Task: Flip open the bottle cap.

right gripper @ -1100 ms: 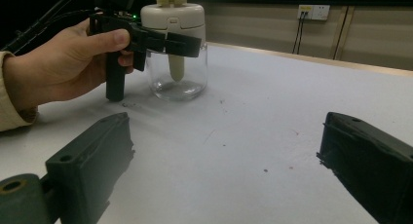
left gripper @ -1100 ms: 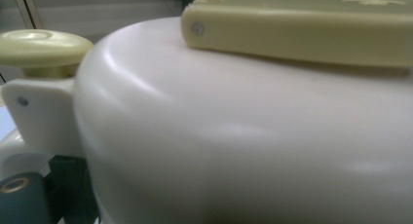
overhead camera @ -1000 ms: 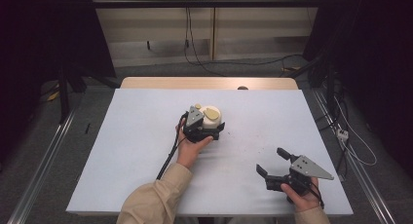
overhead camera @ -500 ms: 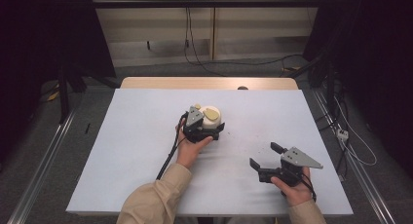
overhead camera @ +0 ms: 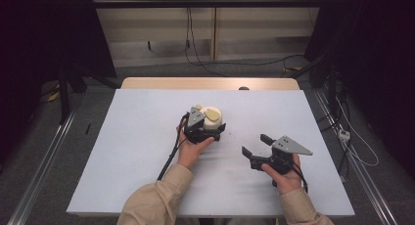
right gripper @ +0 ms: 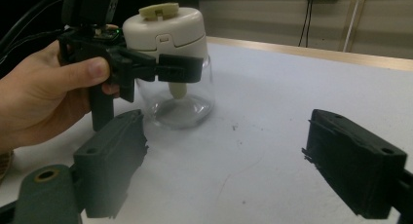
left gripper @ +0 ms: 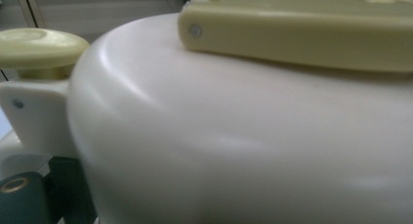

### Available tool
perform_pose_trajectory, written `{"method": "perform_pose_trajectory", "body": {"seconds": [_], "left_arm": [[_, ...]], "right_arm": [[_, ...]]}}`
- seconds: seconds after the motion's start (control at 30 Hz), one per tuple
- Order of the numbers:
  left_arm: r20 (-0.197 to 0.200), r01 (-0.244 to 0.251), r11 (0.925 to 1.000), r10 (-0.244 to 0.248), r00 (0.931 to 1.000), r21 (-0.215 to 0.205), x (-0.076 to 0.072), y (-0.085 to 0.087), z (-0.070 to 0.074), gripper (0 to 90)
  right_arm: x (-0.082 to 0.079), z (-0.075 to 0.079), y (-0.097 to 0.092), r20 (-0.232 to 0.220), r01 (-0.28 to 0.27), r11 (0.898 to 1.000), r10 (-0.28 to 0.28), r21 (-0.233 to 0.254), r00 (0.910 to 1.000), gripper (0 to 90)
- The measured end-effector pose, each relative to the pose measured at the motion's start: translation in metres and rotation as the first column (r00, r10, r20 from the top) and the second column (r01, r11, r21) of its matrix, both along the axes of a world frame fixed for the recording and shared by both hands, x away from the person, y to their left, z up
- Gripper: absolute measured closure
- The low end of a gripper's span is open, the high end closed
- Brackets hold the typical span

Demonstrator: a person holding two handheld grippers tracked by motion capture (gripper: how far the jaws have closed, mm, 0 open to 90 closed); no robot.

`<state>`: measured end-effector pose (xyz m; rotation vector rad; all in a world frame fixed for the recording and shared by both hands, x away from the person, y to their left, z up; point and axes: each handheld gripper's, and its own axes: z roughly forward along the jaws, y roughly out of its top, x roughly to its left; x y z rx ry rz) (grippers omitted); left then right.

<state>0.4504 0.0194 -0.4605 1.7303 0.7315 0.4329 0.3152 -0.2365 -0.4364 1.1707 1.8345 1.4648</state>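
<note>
On the white table (overhead camera: 122, 151), left of centre, the left hand (overhead camera: 192, 149) brings the left gripper (overhead camera: 200, 129) against a small jar (right gripper: 178, 95) with a clear glass body and a cream lid (right gripper: 165, 31); in the right gripper view its black jaws clamp the jar just under the lid, one on each side, so the jar stands upright and held near the table's middle; a pale yellow knob (right gripper: 158, 10) sits on top of the lid; in the left gripper view the cream lid (left gripper: 234, 136) looms very close. Further right, well apart from the jar, the right hand (overhead camera: 284, 176) holds the right gripper (overhead camera: 254, 146) above the table; its jaws gape wide with nothing between them, though they have just been closing a little.
</note>
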Motion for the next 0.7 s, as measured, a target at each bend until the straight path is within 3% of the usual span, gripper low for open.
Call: {"method": "perform_pose_trajectory", "body": {"seconds": [0.43, 0.7], "left_arm": [[-0.002, -0.004, 1.0000, 0.004, 1.0000, -0.006, -0.001, 0.000, 0.000, 5.8], [-0.002, -0.002, 1.0000, 0.002, 1.0000, -0.005, -0.001, 0.000, 0.000, 5.8]], "right_arm": [[0.022, 0.016, 0.016, 0.004, -0.013, 1.000, 0.013, -0.004, 0.9999, 34.3], [0.034, 0.024, 0.028, -0.008, -0.042, 0.999, 0.042, -0.002, 0.9991, 54.8]]}}
